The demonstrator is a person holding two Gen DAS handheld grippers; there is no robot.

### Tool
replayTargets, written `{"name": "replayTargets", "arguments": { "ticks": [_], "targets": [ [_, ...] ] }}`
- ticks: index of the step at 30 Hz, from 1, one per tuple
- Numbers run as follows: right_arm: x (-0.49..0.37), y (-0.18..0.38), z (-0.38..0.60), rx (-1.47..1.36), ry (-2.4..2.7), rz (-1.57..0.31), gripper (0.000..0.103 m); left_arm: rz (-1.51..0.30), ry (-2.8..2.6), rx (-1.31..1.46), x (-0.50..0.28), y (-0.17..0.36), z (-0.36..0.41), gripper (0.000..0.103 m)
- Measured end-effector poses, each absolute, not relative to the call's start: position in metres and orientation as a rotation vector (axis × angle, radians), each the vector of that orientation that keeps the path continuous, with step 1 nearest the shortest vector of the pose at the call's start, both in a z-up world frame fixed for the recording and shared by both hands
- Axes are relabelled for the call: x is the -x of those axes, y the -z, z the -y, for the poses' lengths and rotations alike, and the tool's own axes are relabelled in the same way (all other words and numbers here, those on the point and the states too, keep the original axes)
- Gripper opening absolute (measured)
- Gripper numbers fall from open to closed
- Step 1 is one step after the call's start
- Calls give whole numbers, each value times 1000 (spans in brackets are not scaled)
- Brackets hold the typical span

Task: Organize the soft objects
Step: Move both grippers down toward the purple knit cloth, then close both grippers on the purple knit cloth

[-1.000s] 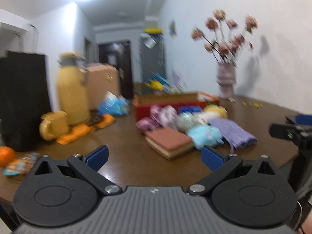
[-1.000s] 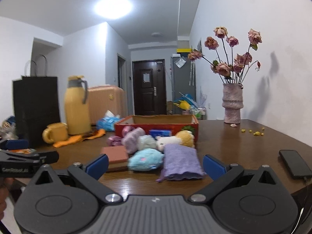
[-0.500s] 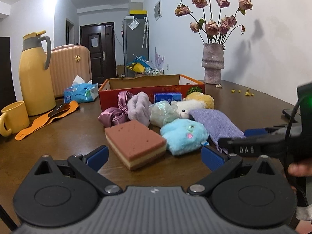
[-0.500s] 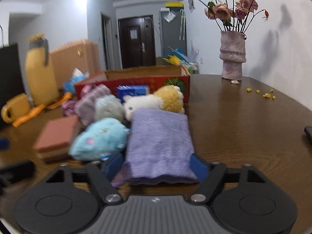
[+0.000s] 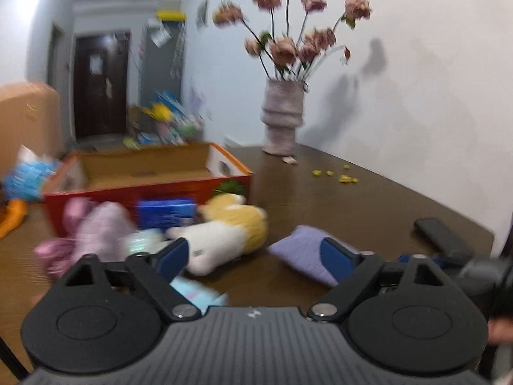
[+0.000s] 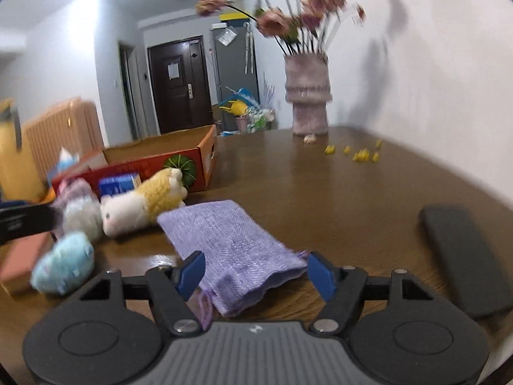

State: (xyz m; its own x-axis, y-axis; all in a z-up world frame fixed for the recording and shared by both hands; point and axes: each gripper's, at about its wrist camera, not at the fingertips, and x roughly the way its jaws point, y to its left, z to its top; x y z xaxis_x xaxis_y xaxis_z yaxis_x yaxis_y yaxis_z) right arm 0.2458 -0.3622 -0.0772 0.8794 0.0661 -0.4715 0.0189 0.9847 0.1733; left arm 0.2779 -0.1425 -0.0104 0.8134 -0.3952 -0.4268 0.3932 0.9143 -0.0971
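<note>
A purple knit cloth (image 6: 224,237) lies on the brown table (image 6: 320,192), its near end bunched between the pads of my right gripper (image 6: 256,274). Those pads touch it on both sides while the jaws are opening a little. In the left wrist view the same cloth (image 5: 301,253) sits apart from the pile. My left gripper (image 5: 253,256) hovers over the table with its jaws closing, nothing pressed between them. A white and yellow plush (image 5: 224,234) lies just beyond its left finger. The light blue plush (image 6: 61,263) and a pink sponge block (image 6: 19,256) lie to the left.
An open red cardboard box (image 5: 144,189) stands behind the pile. Lilac and pink soft pieces (image 5: 102,224) lean against it. A dark phone (image 6: 465,250) lies at the right, near the table edge. A vase of dried roses (image 6: 307,96) and yellow crumbs (image 6: 352,154) are at the back.
Both grippers moved forward and swung right. The right one closed around the purple cloth's near end, and the cloth now lies turned and apart from the plush toys. The left jaws narrowed.
</note>
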Motion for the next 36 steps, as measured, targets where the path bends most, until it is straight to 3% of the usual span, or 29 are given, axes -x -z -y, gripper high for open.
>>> {"name": "replayTargets", "arguments": {
  "ticks": [3, 4, 5, 7, 10, 16, 18, 22, 23, 26, 28, 31, 33, 36],
  "targets": [
    [-266, 85, 366, -227, -17, -520, 68, -566, 405, 47, -320, 18, 156, 72],
    [-273, 88, 368, -254, -21, -535, 56, -578, 391, 50, -328, 21, 157, 71],
    [-277, 90, 370, -267, -32, -546, 36, -585, 377, 51, -332, 23, 157, 68],
    [-282, 91, 366, -223, -43, -556, 19, -602, 377, 46, -331, 26, 155, 67],
    [-268, 91, 356, -85, -148, -570, 7, -640, 423, 18, -320, 29, 150, 68],
    [-248, 89, 362, -13, -259, -554, 16, -660, 444, 8, -294, 45, 163, 65],
    [-246, 84, 368, -60, -224, -525, 22, -677, 447, 5, -294, 48, 168, 50],
    [-241, 78, 377, -219, -170, -533, 52, -683, 458, 65, -287, 37, 160, 52],
    [-237, 80, 378, -267, -162, -539, 55, -660, 457, 55, -284, 33, 160, 54],
    [-236, 89, 373, -299, -133, -549, 55, -546, 408, -37, -284, 20, 167, 68],
    [-239, 95, 365, -251, -100, -549, 53, -564, 438, -91, -302, 24, 178, 69],
    [-245, 97, 366, -260, -81, -541, 46, -674, 477, -44, -324, 39, 184, 54],
    [-251, 98, 370, -290, -72, -538, 41, -715, 520, 2, -321, 37, 182, 35],
    [-254, 97, 376, -334, -72, -536, 39, -748, 559, 35, -310, 38, 178, 35]
  ]
}}
